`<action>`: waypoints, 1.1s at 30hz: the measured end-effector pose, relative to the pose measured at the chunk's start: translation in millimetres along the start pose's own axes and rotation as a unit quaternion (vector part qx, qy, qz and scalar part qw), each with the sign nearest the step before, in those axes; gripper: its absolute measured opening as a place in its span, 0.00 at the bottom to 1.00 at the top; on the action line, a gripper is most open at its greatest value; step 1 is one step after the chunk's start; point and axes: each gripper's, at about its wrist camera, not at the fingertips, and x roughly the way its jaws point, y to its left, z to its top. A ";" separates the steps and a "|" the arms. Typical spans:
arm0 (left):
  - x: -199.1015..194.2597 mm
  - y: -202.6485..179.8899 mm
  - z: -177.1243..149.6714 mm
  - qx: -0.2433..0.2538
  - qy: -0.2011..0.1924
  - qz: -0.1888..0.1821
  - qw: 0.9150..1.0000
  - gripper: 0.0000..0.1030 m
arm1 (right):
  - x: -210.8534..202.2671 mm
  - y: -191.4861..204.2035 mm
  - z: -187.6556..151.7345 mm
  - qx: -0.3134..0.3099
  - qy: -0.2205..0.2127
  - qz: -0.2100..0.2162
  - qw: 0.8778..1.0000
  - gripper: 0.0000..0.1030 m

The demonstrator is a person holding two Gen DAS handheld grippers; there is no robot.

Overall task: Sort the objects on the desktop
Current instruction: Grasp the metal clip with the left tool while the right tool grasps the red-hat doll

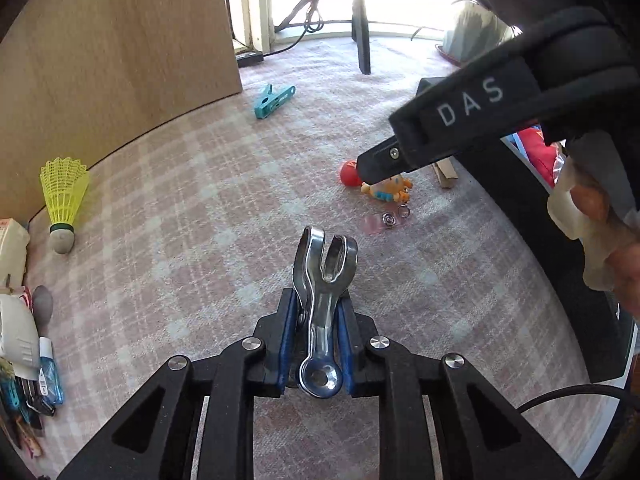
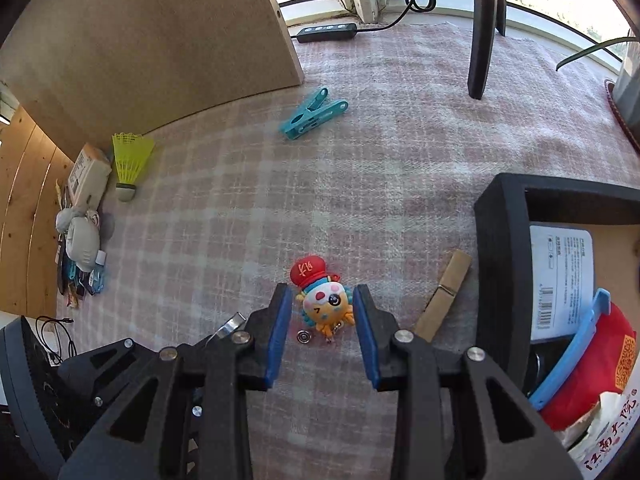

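The metal clip point(image 1: 323, 320) is sitting pinched between the blue pads of the left gripper point(image 1: 318, 308), above the pink checked cloth point(image 1: 180, 240). Beyond the clip, the right gripper point(image 2: 322, 308), lettered "DAS", is hanging part-open astride the cartoon figure keychain point(image 2: 326, 300), pads not touching. Farther beyond the clip lies the teal clothespin point(image 1: 274, 100).

Both cams sit on the grippers, looking steeply down along the fingers at the checked cloth point(image 1: 192, 208), close up. Left view sits just left of the right one. Shared: yellow shuttlecock point(image 1: 64, 196), teal clothes peg point(image 2: 312, 114), cartoon toy point(image 2: 326, 300).
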 end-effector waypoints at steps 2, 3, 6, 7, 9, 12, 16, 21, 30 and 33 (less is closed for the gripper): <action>-0.5 11.1 0.6 -0.027 -0.001 0.006 1.000 0.18 | 5.2 4.0 0.3 -0.008 -0.001 -0.016 1.000 0.31; -0.6 16.0 1.3 -0.040 -0.002 0.009 0.999 0.18 | 7.7 5.8 0.1 -0.011 -0.001 -0.023 1.000 0.31; 0.1 25.4 2.4 -0.067 -0.001 0.012 0.998 0.18 | 11.2 10.7 -0.4 -0.023 -0.008 -0.039 0.999 0.32; 1.4 27.9 4.5 -0.071 -0.001 0.013 0.997 0.18 | 11.4 12.3 -0.3 -0.027 -0.008 -0.043 0.999 0.32; 2.2 33.3 3.3 -0.080 0.000 0.012 0.997 0.18 | 12.0 15.7 0.3 -0.037 -0.008 -0.052 0.998 0.32; 3.9 35.9 5.5 -0.087 0.002 0.009 0.996 0.18 | 10.3 19.8 -2.4 -0.053 -0.010 -0.061 0.997 0.32; -0.5 36.3 7.5 -0.092 0.001 0.010 0.996 0.18 | 12.0 20.6 -1.3 -0.061 -0.013 -0.081 0.995 0.32; 7.5 36.9 16.7 -0.100 0.003 0.006 0.995 0.18 | 16.8 23.1 -5.7 -0.078 -0.011 -0.093 0.993 0.32; -3.3 27.6 29.8 -0.084 -0.012 0.013 0.996 0.17 | -1.8 14.3 -9.3 -0.046 -0.035 -0.078 0.995 0.26; -8.5 20.3 38.0 -0.077 -0.018 0.006 0.997 0.17 | -16.9 -0.8 -8.3 -0.021 -0.045 -0.062 0.997 0.26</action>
